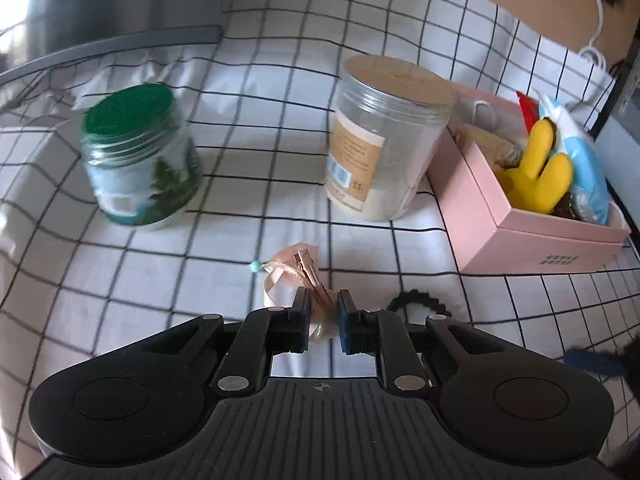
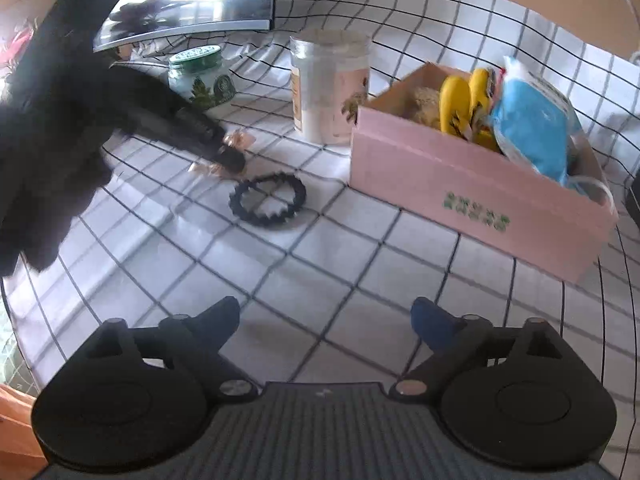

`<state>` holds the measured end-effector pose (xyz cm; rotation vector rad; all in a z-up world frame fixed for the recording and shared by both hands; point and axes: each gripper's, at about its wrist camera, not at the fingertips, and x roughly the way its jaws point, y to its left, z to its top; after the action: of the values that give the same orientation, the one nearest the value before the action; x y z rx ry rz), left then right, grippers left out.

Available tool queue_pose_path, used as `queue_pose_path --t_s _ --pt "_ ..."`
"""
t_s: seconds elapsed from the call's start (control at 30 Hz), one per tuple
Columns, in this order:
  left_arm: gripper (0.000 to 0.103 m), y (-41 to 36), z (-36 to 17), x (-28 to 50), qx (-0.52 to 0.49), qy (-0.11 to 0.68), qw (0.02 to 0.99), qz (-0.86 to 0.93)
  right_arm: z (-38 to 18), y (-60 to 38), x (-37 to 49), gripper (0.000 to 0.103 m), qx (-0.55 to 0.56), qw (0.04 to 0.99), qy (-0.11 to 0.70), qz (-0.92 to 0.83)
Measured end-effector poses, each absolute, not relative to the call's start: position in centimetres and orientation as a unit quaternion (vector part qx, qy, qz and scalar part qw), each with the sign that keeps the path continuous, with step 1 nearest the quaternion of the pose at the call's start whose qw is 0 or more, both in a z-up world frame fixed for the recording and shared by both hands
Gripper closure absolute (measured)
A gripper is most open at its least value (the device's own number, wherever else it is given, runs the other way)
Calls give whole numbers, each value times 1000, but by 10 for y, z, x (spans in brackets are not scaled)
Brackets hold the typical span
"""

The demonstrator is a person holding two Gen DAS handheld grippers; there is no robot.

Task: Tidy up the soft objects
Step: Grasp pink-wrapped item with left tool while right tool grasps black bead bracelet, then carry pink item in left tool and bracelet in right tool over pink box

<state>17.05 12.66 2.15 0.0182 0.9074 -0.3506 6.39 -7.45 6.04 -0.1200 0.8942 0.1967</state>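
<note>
The left gripper pinches the pink ribbon bow between its fingers on the checked surface, probably to carry it to the pink box at two o'clock. The right gripper hovers, fingers spread and empty, with the black scrunchie at eleven o'clock.

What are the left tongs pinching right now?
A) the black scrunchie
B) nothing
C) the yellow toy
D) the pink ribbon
D: the left tongs are shut on the pink ribbon, while the black scrunchie lies free on the cloth and the yellow toy sits in the pink box.
</note>
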Motion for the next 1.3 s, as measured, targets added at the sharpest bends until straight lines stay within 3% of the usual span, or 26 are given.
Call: queue_pose_path --t_s 0.17,0.3,0.5,0.6,0.73,1.3 --pt "86 170 32 150 -48 430 888 -153 81 -62 90 18 -35 906 407 110" --pt "86 203 39 136 -68 428 891 -137 79 -26 113 48 -71 902 405 129" --pt "86 238 38 123 -98 438 884 -131 60 5 137 55 -78 884 441 138" --pt "86 251 35 120 -111 443 881 -122 56 15 140 67 -83 880 447 137" --pt "86 256 29 119 -121 455 874 -122 55 22 142 90 -92 881 443 140" --pt "86 223 32 108 -108 459 862 -184 96 13 120 94 -87 897 414 129"
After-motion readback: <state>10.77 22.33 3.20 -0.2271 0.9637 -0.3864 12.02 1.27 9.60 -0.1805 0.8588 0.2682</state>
